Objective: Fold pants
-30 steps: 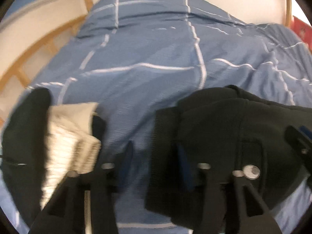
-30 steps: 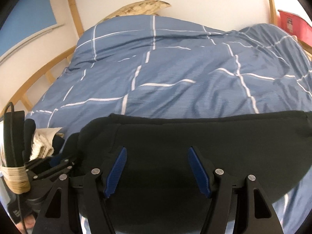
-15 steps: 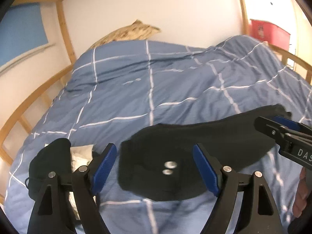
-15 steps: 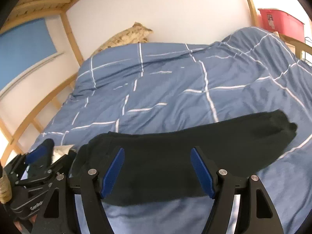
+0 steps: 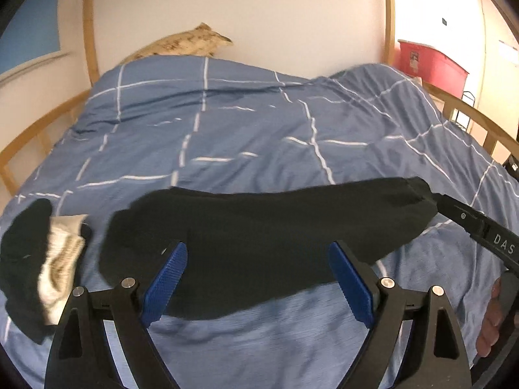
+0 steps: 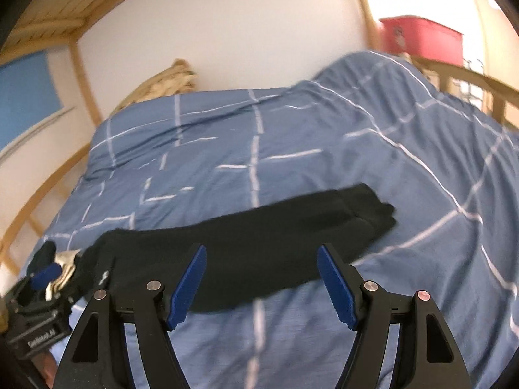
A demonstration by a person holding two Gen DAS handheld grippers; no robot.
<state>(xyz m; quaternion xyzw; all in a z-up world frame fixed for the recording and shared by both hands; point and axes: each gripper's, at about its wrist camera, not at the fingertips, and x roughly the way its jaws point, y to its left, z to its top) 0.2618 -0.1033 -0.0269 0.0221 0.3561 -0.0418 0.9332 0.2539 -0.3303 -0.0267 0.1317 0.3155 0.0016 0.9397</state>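
Both tongs, left tongs [image 5: 258, 283] and right tongs [image 6: 261, 283], gaping wide, holding nothing; black pants [image 5: 259, 233] at frame center, liable to unfold if snagged.

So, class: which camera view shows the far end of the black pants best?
The right wrist view: the pants lie whole on the blue duvet, stacked leg ends clear. In the left wrist view the pants fill the foreground, and the right hand-held gripper crosses that end.
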